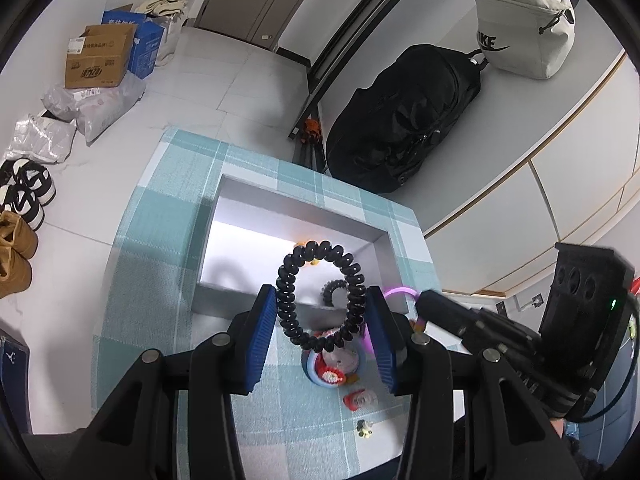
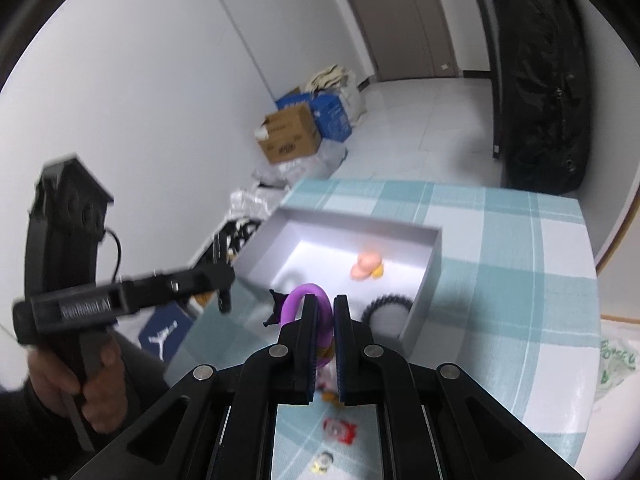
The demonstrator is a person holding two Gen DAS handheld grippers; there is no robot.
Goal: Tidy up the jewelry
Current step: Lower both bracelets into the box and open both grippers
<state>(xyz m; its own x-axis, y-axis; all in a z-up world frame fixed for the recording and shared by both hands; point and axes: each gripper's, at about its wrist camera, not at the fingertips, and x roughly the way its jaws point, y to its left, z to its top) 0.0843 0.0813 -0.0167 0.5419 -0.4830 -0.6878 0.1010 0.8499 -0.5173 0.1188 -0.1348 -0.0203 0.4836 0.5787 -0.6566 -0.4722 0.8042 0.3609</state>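
Jewelry pieces are sitting in three places: in the two claws, in the box, and loose on the worktop.

Left claw: blue pads are pressing on either side of a black coiled hair tie, holding it up as an open ring above the near edge of the grey box. Pads are part way apart, kept so by the tie.

Right claw: jaws are nearly together, pinching a purple ring that is standing up out of the fingertips. A small black cat-like shape is sticking out at its left side. Picture is blurred here, so finer detail is not readable.

Grey box is lying open on the worktop, which is covered with a teal checked cloth. Inside the box: a peach and orange piece toward the far side, and a second black coiled tie against the near wall.

On the cloth, nearer than the box and below the claws: a blue round item with red and white decoration, a small red piece, and a tiny yellow and white charm.

A hand is showing in the right wrist view, wrapped around the handle of the left tool.

Around: cardboard boxes and shoes on the floor, black backpack beside the worktop.
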